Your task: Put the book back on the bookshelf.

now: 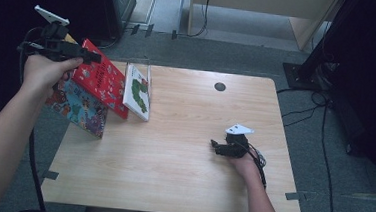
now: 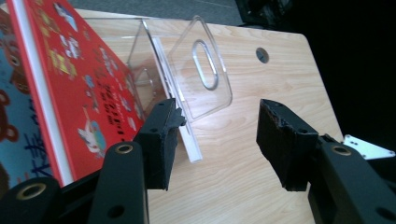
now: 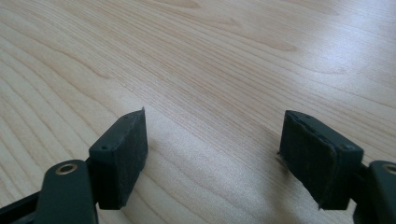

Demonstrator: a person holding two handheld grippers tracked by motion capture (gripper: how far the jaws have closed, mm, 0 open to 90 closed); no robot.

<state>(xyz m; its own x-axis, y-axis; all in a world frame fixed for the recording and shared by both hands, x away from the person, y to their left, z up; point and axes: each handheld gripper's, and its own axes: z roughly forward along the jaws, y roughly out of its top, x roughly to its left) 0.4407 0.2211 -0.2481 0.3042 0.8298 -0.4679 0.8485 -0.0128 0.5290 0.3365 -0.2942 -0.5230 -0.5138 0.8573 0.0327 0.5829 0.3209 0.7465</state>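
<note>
The left tongs (image 1: 95, 58) hang above the counter's ten-o'clock corner, jaws parted with nothing between them, raised in a hand (image 1: 45, 71) that comes up from the lower left of the high view. In the left gripper view the two black pads (image 2: 161, 140) stand well apart: the nearer one sits just beside the lower edge of the red picture book (image 2: 74, 88), though contact cannot be told. The other points over bare wood. No earlier frame is at hand for comparison.

The red picture book (image 1: 100, 77) leans tilted at the counter's left edge, resting against a blue picture book (image 1: 78, 106) that slants below and outside it at about nine o'clock. Just to the right, toward the middle of the counter, a white book with a green figure on its cover (image 1: 138, 91) stands propped in a clear acrylic stand (image 2: 198, 70), whose transparent plate carries an oval slot.

The right tongs (image 1: 213, 145) lie low on the counter (image 1: 171, 170) at roughly four o'clock from its centre, held by the right hand (image 1: 244, 162). In the right gripper view their jaws gape wide over plain wood grain, gripping nothing, pads (image 3: 119, 156) close to the surface.

A small dark round hole (image 1: 220, 86) marks the counter near twelve o'clock, and cables (image 1: 323, 145) trail across the grey floor at three o'clock.
</note>
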